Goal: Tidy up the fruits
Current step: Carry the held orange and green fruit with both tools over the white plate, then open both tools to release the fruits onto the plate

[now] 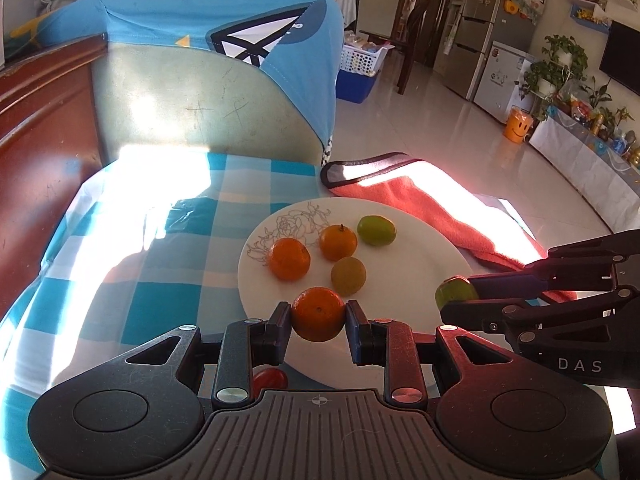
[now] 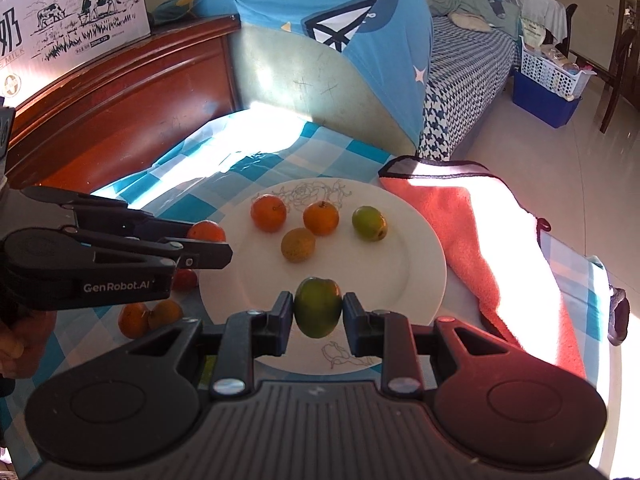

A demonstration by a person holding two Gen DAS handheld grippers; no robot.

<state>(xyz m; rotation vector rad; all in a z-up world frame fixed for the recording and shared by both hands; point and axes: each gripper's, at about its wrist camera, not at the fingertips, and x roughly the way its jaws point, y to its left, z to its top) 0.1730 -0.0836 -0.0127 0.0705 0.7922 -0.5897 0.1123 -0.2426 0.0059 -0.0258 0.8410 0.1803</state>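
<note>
My left gripper (image 1: pixel 319 322) pinches an orange (image 1: pixel 318 313) between its two fingers, just over the near edge of the white plate (image 1: pixel 424 256). My right gripper (image 2: pixel 318 316) pinches a green fruit (image 2: pixel 318 307) the same way, over the near part of the plate. On the plate I see two more oranges and two greenish fruits. More oranges (image 2: pixel 148 316) lie on the checked counter (image 1: pixel 160 264) beside the plate. I read "GenRobot.AI" on the left gripper, "DAS" on the right one, and "MILK" on a box (image 2: pixel 72 12).
</note>
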